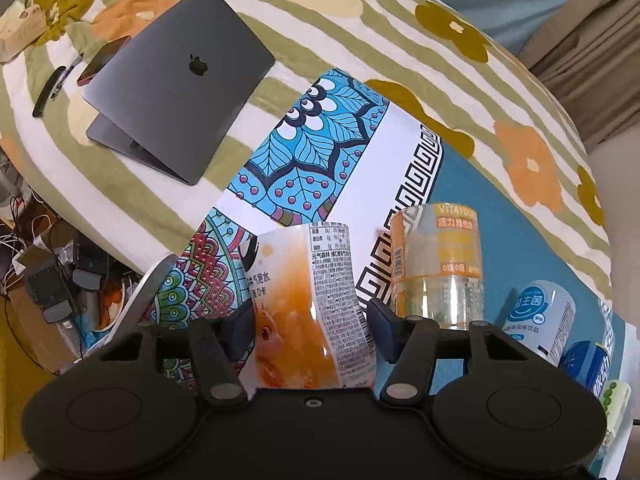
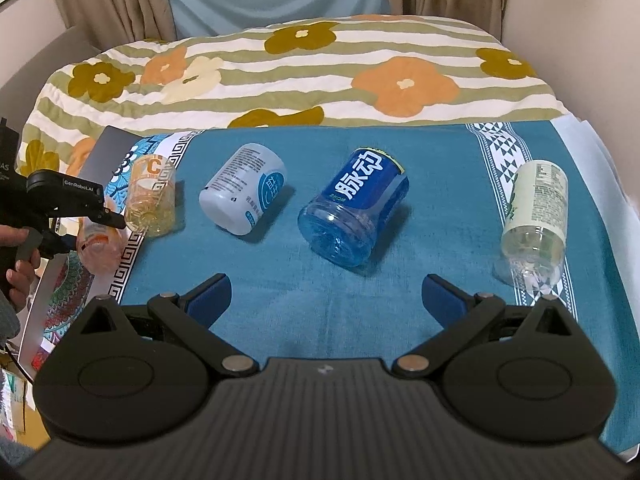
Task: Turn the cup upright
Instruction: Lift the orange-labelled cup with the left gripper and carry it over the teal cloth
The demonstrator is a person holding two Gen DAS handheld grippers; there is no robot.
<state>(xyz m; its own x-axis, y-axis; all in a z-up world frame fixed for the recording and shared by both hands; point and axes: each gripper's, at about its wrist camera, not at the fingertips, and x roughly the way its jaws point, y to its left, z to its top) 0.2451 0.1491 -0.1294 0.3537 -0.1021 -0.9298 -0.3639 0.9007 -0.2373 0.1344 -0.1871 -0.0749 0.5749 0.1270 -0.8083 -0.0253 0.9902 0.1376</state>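
My left gripper [image 1: 310, 326] is shut on an orange-and-white labelled cup [image 1: 316, 300] cut from a bottle, held at the left end of the blue cloth; in the right wrist view the cup [image 2: 98, 246] sits between the left gripper's fingers [image 2: 112, 218]. A yellow clear cup [image 1: 438, 264] stands just beyond it, also in the right wrist view [image 2: 152, 196]. A white cup [image 2: 244, 188], a blue cup [image 2: 356, 208] and a pale green cup [image 2: 536, 216] lie on their sides. My right gripper [image 2: 326, 300] is open and empty, near the cloth's front edge.
The blue cloth [image 2: 280, 280] covers a table in front of a flowered bed quilt [image 2: 300, 68]. A grey laptop [image 1: 176, 80], a phone [image 1: 102, 60] and a comb [image 1: 46, 92] lie on the quilt. Cables and boxes [image 1: 52, 272] clutter the floor to the left.
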